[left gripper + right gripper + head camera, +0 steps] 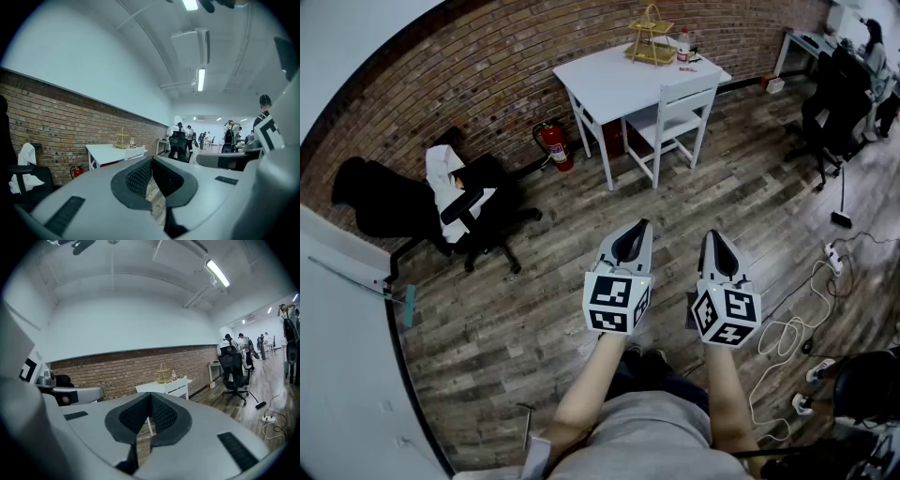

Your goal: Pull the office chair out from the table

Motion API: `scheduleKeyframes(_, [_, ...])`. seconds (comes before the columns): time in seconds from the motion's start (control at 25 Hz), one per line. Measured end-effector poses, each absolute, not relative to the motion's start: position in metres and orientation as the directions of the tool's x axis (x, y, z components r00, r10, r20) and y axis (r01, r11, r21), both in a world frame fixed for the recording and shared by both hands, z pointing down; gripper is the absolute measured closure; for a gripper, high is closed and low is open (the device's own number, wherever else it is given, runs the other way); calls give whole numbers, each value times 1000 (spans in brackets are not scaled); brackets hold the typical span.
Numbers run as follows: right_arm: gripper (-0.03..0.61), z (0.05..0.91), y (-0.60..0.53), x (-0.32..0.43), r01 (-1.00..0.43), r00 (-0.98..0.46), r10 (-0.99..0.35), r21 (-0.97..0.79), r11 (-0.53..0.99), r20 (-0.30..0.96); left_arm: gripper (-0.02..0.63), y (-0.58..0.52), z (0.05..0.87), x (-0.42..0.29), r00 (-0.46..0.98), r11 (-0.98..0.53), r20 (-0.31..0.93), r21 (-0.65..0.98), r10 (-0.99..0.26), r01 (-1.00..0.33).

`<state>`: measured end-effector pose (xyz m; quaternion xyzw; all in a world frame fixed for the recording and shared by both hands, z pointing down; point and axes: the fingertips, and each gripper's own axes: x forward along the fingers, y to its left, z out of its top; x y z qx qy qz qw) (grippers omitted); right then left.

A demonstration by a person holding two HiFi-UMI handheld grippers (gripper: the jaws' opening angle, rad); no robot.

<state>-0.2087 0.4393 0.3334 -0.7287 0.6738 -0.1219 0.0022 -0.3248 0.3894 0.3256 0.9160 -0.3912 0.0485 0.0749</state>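
Note:
A white table stands against the brick wall with a white chair tucked under its near side. One black office chair stands by a desk at the far right, and another, draped with a white cloth, stands at the left. I hold both grippers side by side over the wood floor, well short of the table. My left gripper and right gripper are both shut with nothing between the jaws. The left gripper and the right gripper each point toward the table.
A red fire extinguisher leans by the wall left of the table. A gold wire rack and a bottle sit on the tabletop. White cables and power strips trail over the floor at the right. People stand far down the room.

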Motion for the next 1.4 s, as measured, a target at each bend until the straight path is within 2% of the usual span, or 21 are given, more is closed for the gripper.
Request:
scheduleKeyframes(0.56, [563,332,438,-213,-982,37,-985,-177,-67,168,600,393,319,-321,690,-686,137,81,-711,-723])
scheduleKeyframes(1.4, [563,351,423,-152,-975,-4,-986,-219,-34,169,600,383,334,-262,664,-664,160,60,-730,-745])
